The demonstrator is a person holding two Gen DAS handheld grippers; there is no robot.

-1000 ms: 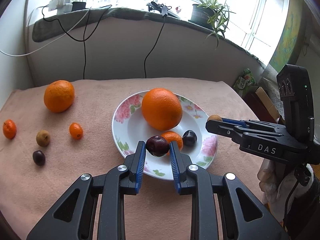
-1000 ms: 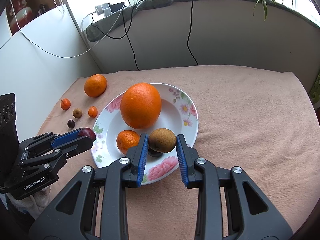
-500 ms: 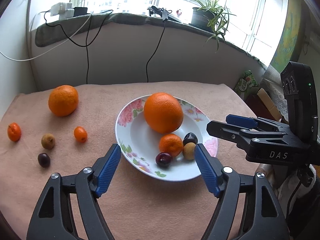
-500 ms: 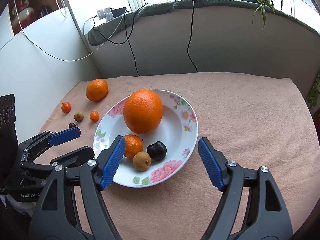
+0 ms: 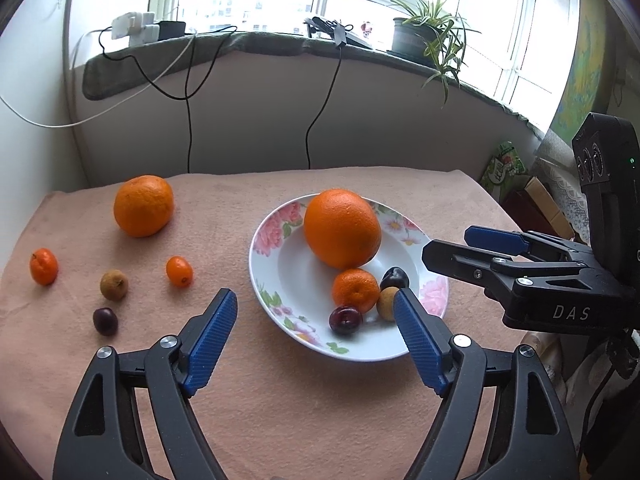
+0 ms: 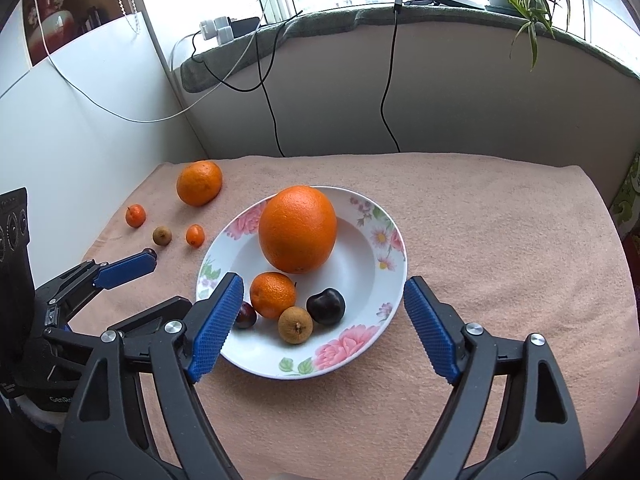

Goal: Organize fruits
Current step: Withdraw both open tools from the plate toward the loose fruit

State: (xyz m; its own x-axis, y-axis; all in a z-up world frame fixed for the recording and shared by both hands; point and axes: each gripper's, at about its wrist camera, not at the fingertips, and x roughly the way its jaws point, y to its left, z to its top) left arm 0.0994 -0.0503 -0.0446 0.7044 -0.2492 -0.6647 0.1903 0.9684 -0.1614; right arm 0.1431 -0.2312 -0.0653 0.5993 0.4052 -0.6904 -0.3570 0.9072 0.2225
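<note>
Both tongs now stand spread wide and empty: the left tongs [image 5: 316, 304] and the right tongs [image 6: 324, 296] each pinched a small fruit a second ago and have since let go. The dark red cherry [image 5: 346, 319] that the left pair carried lies in the plate [image 5: 276, 248], just ahead of its right tip. The brown longan [image 6: 295, 325] that the right pair carried rests between that pair's spread tips, beside a dark plum [image 6: 326, 306] and a small tangerine [image 6: 273, 295], with the big orange [image 6: 298, 229] farther ahead.

So two more fruits are delivered, and five now sit on the plate. Left of the left tongs, five remain on the bench [image 5: 280, 400]: another orange [image 5: 144, 206], a small tangerine [image 5: 44, 266], a kumquat [image 5: 180, 271], a second longan [image 5: 114, 285] and a dark cherry [image 5: 105, 321]. The job looks about half done; those five likely go next.
</note>
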